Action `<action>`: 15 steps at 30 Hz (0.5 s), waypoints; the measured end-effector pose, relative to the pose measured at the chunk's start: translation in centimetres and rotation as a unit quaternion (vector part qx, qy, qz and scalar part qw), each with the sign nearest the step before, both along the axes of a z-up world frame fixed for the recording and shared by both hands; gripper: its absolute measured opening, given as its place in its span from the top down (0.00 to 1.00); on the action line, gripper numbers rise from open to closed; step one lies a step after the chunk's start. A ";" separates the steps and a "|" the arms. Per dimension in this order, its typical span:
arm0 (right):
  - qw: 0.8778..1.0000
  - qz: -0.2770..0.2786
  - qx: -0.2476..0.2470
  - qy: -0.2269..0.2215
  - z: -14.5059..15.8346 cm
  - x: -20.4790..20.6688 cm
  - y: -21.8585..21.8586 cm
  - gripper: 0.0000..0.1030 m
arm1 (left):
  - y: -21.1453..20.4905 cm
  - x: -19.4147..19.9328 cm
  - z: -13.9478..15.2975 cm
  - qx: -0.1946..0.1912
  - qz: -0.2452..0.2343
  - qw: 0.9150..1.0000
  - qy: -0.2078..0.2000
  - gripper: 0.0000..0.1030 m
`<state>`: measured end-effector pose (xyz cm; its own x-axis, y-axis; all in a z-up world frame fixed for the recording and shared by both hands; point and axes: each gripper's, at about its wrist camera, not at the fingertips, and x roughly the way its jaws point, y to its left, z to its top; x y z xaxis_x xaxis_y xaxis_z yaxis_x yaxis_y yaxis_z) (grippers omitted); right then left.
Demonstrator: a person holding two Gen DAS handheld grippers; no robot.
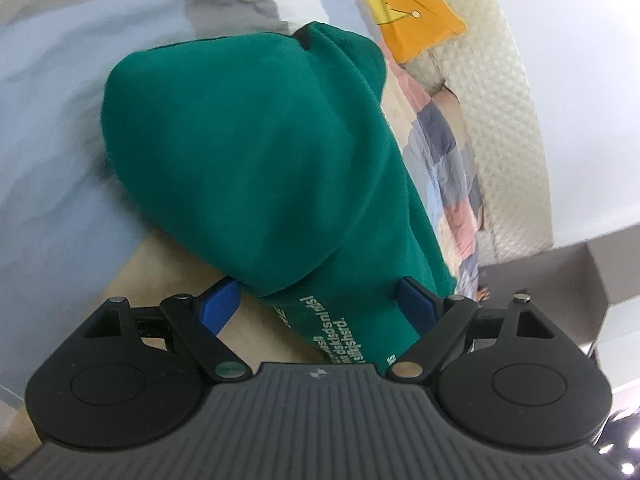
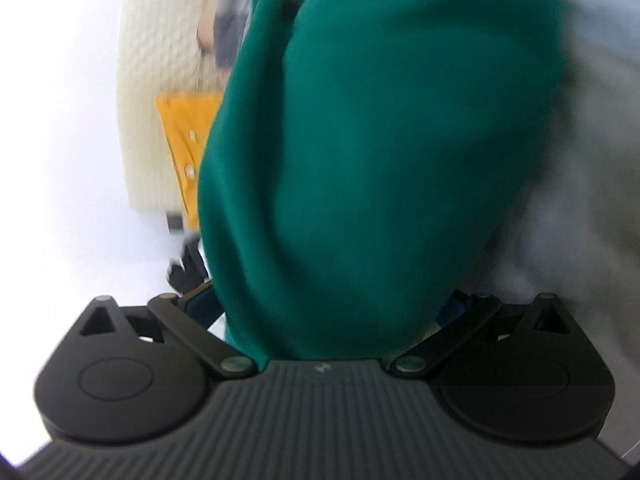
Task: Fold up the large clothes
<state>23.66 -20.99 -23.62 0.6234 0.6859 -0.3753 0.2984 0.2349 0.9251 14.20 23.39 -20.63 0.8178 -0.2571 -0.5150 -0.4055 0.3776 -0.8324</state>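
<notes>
Between both wide-apart tongs (image 1: 320,300) (image 2: 332,308), green garment (image 1: 256,152) filling view, orange cushion (image 1: 416,20) behind, patchwork bedding (image 1: 444,160) beside

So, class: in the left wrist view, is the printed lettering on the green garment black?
No, the lettering on the green garment is white, near the gripper body.

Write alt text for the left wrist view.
A bundled green garment with white printed lettering fills the centre, its near end lying between the blue fingers of the wide-open left gripper. It rests on pale blue bedding; an orange cushion and cream quilted headboard sit behind.
</notes>
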 end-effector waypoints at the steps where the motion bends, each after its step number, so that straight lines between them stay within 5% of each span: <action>1: 1.000 -0.019 0.008 0.004 -0.1 -0.2 -0.7 0.00 | 0.2 -0.1 -0.2 -0.009 0.005 1.000 0.000 0.14; 5: 0.997 -0.069 0.028 0.018 -0.5 -0.9 -3.0 0.03 | 0.7 -0.5 -0.8 -0.033 0.022 0.999 -0.003 0.14; 11: 0.995 -0.093 0.028 0.024 -0.3 -2.1 -4.2 0.25 | 1.7 -1.7 -1.0 -0.058 0.069 0.996 -0.007 0.14; 15: 0.993 -0.108 0.034 0.031 -0.3 -3.0 -5.3 0.28 | 2.5 -1.9 -1.8 -0.083 0.086 0.993 -0.003 0.14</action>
<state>20.66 -26.28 -23.89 0.7358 0.5641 -0.3747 0.3921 0.0964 0.9149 12.33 25.89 -22.47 0.8595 -0.1953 -0.4723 -0.4472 0.1601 -0.8800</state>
